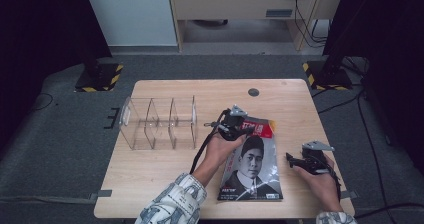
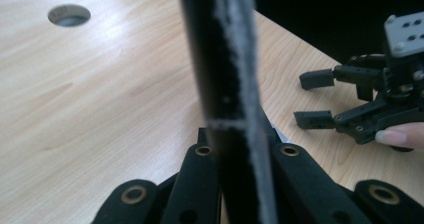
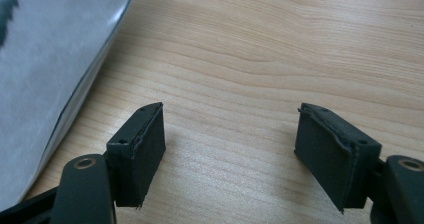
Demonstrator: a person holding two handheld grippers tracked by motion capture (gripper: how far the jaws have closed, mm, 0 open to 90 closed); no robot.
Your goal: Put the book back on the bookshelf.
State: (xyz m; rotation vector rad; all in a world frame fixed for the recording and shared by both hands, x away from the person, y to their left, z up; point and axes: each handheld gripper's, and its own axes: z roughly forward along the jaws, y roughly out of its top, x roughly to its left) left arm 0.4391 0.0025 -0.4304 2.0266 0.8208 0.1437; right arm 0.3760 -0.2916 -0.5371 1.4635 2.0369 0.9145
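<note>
Glossy magazine with a black-and-white portrait cover [image 1: 254,166] lies on the light wooden worktop [image 1: 165,169], lower centre of the high view. Red masthead at its top edge, characters too small to read. Left tool [image 1: 243,125] clamped on the magazine's top edge; in the left gripper view the dark edge runs up between the jaws. Right tool [image 1: 292,160] spread open, empty, just right of the magazine. Clear acrylic divided organiser [image 1: 157,122] centre left.
</note>
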